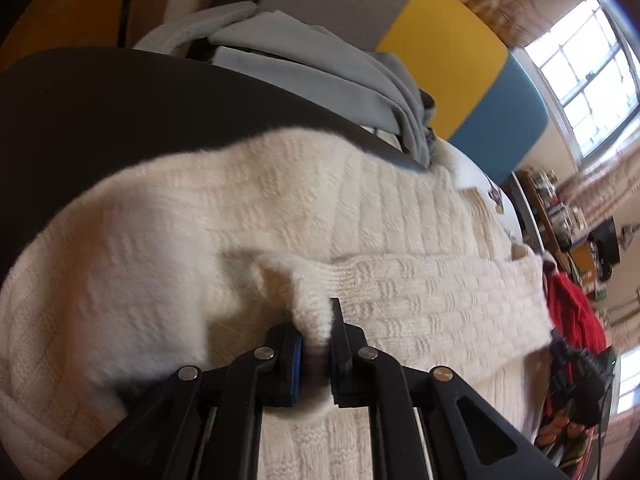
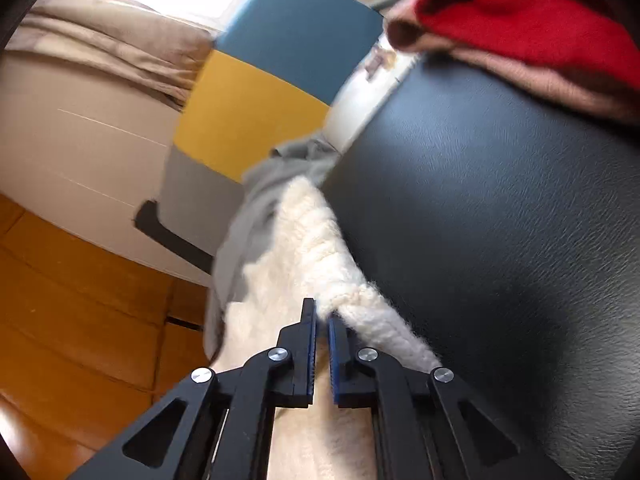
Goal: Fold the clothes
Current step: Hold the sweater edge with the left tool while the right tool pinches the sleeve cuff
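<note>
A cream knitted sweater (image 1: 304,208) lies spread over a black leather surface (image 1: 80,108). My left gripper (image 1: 316,332) is shut on a bunched fold of the sweater, with a sleeve (image 1: 440,300) stretching to the right. In the right wrist view, my right gripper (image 2: 322,320) is shut on the sweater's thick ribbed edge (image 2: 320,240), which hangs along the edge of the black surface (image 2: 500,220).
Grey clothes (image 1: 304,60) lie at the far edge of the black surface, and also show in the right wrist view (image 2: 256,216). Red and pink clothes (image 2: 520,20) are piled at the far right. A yellow, blue and grey panel (image 2: 256,112) stands behind. Wooden floor (image 2: 80,300) lies below.
</note>
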A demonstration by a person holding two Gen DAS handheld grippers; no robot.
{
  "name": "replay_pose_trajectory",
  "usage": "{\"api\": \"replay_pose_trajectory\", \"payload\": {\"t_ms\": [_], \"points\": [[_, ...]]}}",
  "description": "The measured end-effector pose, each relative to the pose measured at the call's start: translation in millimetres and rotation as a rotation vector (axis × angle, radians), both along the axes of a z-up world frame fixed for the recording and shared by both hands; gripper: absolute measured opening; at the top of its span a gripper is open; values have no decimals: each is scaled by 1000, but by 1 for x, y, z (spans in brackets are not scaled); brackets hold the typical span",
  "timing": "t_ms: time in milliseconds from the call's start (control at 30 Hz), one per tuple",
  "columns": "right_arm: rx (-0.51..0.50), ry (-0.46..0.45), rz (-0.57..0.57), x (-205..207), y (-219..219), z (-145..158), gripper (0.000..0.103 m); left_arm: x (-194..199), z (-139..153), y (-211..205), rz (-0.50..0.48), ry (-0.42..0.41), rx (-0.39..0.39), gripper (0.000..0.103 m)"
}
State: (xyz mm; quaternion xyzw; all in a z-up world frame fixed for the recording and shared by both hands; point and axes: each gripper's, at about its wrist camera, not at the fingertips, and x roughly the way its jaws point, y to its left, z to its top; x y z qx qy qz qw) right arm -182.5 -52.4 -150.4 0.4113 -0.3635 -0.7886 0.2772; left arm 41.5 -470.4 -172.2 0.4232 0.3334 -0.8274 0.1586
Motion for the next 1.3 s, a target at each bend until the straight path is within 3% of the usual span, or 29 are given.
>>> {"api": "replay_pose_trajectory", "payload": {"t_ms": [100,233,367,467,533,600,700,800,867,900,933,1033,1133,1300], "points": [[66,11,60,6,8,-1,6,0,0,7,-29,4,-29,10],[254,59,124,21,10,-1,6,-4,2,11,-50,8,-48,10],[240,17,145,16,27,-5,11,-9,12,21,-92,15,-103,10],[216,63,181,16,37,16,24,-9,15,19,-95,31,-95,10],[215,104,193,9,37,31,46,-10,12,16,-95,28,-86,10],[222,150,196,-6,32,45,61,-12,9,14,-87,20,-74,10],[272,154,207,-43,11,43,61,-8,10,15,-78,28,-71,10],[256,44,234,-87,-7,16,60,-9,15,15,-76,47,-89,10],[225,-23,255,-102,-16,-1,46,-9,21,14,-75,70,-104,10],[222,-36,269,-105,-21,-6,23,-8,23,13,-74,81,-111,10],[259,-18,280,-103,-27,-4,19,-8,26,13,-74,92,-118,10],[327,99,266,-90,-29,16,17,-9,34,11,-67,123,-142,10],[399,154,229,-87,-29,24,17,-18,32,5,-47,109,-146,10],[448,78,204,-90,-32,-3,17,-38,7,-3,-26,3,-121,11]]}}
